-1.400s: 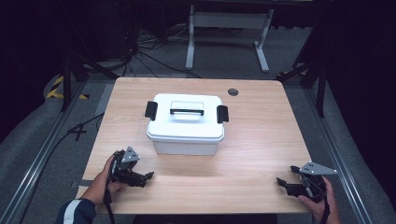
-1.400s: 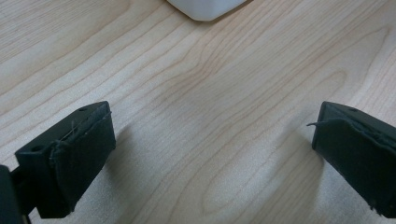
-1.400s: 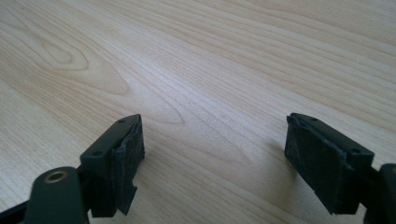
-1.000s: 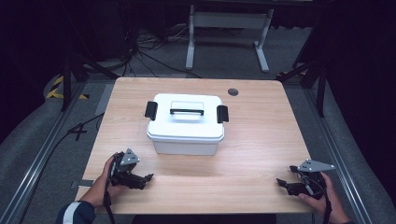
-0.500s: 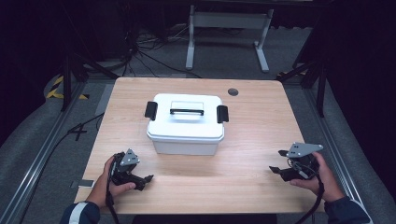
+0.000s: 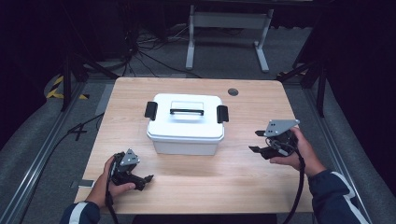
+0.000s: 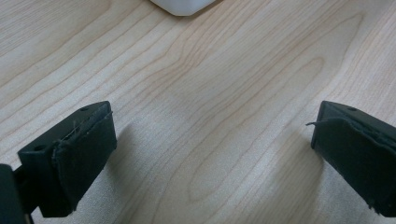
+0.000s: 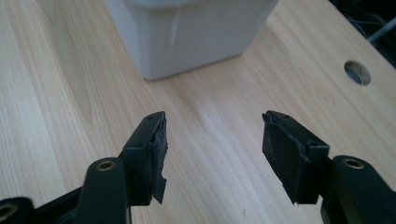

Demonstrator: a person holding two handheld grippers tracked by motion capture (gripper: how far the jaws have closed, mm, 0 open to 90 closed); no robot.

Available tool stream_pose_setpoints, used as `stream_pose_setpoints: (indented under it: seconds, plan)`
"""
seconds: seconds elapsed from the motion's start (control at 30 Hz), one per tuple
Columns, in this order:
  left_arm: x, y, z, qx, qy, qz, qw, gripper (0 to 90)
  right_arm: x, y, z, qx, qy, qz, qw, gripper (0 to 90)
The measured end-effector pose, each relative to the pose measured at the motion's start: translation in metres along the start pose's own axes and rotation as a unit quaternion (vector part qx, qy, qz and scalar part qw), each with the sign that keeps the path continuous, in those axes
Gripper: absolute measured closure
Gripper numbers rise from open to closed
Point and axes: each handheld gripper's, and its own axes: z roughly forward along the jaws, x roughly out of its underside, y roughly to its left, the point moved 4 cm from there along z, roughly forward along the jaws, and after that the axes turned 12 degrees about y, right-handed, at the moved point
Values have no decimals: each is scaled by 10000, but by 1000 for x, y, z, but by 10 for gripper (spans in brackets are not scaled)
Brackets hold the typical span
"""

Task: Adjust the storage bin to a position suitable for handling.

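Note:
A white lidded plastic box (image 6: 185,123) stands in the middle of the wooden table (image 6: 233,177), with a black clasp at each end and a handle on top. My left gripper (image 6: 142,179) rests low on the table at the front left, open, nothing between its pads (image 7: 81,158). A corner of the box (image 7: 183,5) shows at the top of the left gripper view. My right gripper (image 6: 257,141) hovers to the right of the box, open and pointing at its right end. In the right gripper view the box's wall (image 8: 187,35) stands just beyond the empty pads (image 8: 156,154).
A round cable hole (image 6: 233,92) lies in the table behind the box, also seen as a hole (image 8: 357,72) in the right gripper view. Metal frame legs (image 6: 224,42) and cables lie on the dark floor beyond the table.
My right gripper has risen from the front right edge and moved left and forward toward the box's right end. The left gripper has stayed nearly still.

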Motion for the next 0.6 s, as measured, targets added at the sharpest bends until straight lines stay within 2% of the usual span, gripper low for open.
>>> stream_pose_setpoints:
  seconds: [0.2, 0.23, 0.4, 0.6]
  plan:
    - [0, 0, 0, 0, 1, 0, 10000, 6, -35, -4, -8, 102, -21, -313, 9995, 427]
    - [0, 0, 0, 0, 1, 0, 10000, 6, -35, -4, -8, 102, -21, -313, 9995, 427]
    - [0, 0, 0, 1, 1, 1, 10000, 6, -70, -10, -16, 230, -95, -557, 9981, 416]
    - [0, 0, 0, 19, 7, -7, 10000, 6, -98, -13, -20, 189, -65, -766, 9969, 422]
